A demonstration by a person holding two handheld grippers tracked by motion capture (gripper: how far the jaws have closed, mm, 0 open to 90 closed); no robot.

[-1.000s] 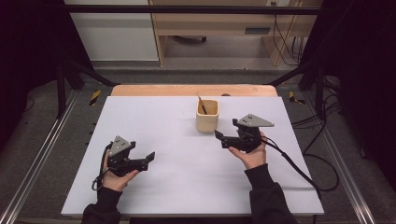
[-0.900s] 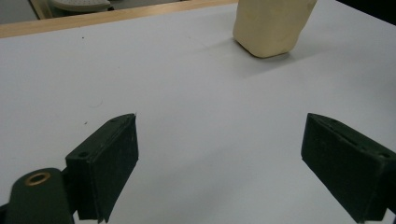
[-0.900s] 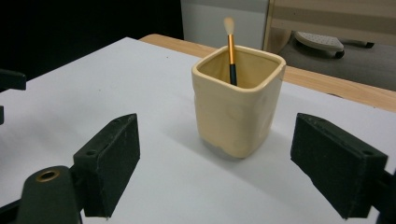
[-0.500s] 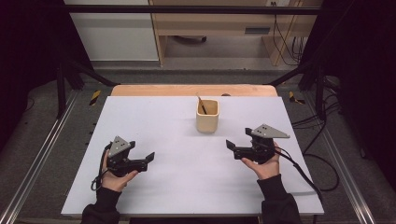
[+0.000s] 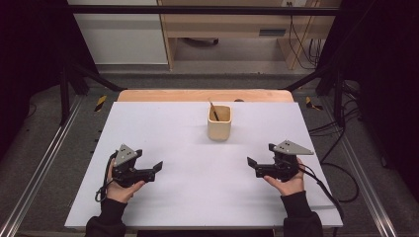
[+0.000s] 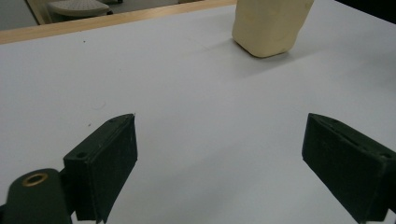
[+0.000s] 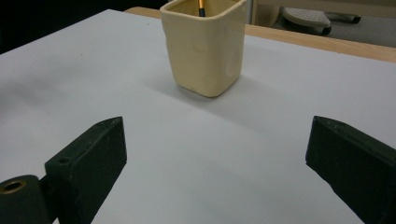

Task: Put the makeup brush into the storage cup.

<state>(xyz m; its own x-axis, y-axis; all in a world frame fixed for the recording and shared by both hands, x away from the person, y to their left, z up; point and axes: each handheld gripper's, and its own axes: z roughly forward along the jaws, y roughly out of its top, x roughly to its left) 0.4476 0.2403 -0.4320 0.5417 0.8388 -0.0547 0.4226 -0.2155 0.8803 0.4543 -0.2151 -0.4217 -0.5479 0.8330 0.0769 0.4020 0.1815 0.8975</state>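
White desk [image 5: 197, 197] carries a cream cup [image 5: 219, 123] holding a pencil [image 5: 214, 111], well ahead of both sets of fingers. Left gripper [image 5: 157, 169] released; right gripper [image 5: 251, 166] has just been opening, nothing between.

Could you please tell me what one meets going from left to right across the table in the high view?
Left gripper, open, held in the person's left hand → cream cup with a pencil standing in it, farther back → right gripper, open, held in the right hand.
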